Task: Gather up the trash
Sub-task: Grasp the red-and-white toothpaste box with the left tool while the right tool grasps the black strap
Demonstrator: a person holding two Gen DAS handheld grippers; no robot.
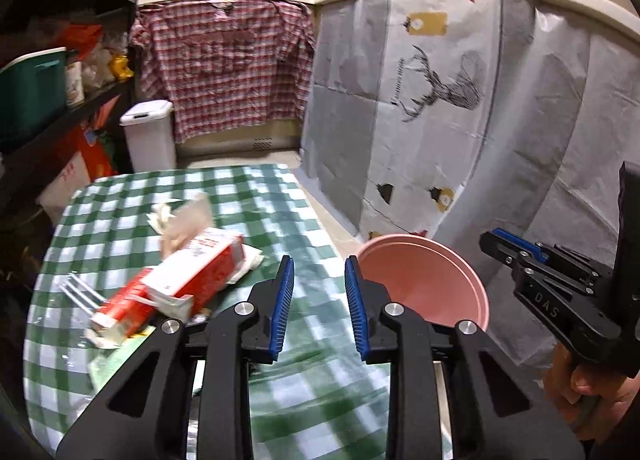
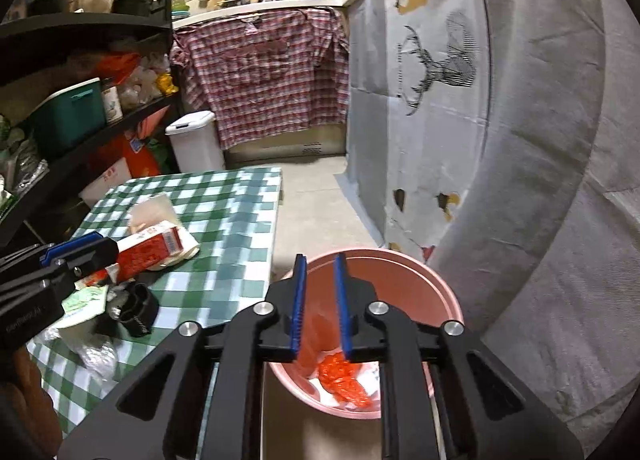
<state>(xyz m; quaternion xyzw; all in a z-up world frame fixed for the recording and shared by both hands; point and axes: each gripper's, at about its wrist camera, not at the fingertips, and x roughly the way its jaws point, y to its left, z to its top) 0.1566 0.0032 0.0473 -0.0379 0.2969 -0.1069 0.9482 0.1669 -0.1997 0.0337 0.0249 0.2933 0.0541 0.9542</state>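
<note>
On the left, black shelving (image 2: 80, 108) is seen holding a teal bin (image 2: 70, 116) and jars; their contents cannot be made out. A white lidded bin (image 2: 196, 142) is stood on the floor beyond the worktop (image 2: 224, 220), lid down. On the green-checked cloth a red-and-white carton (image 1: 176, 284) is laid flat, its long axis running from the near left to the far right, a crumpled tissue (image 1: 184, 220) at its far end; clear forks (image 1: 76, 292) and other scraps around it are blurred and hard to tell apart. The left tool (image 1: 320, 300) is held above the cloth, jaws narrowly parted with nothing between them. To its right, off the worktop edge, a pink bucket (image 1: 472, 284) is placed on the floor — in the right wrist view a red wrapper (image 2: 344, 380) and white paper are seen at its bottom, partly hidden by the tool. The right tool (image 2: 320, 300) is held over the bucket mouth, jaws almost closed and empty — only a slim gap is left
</note>
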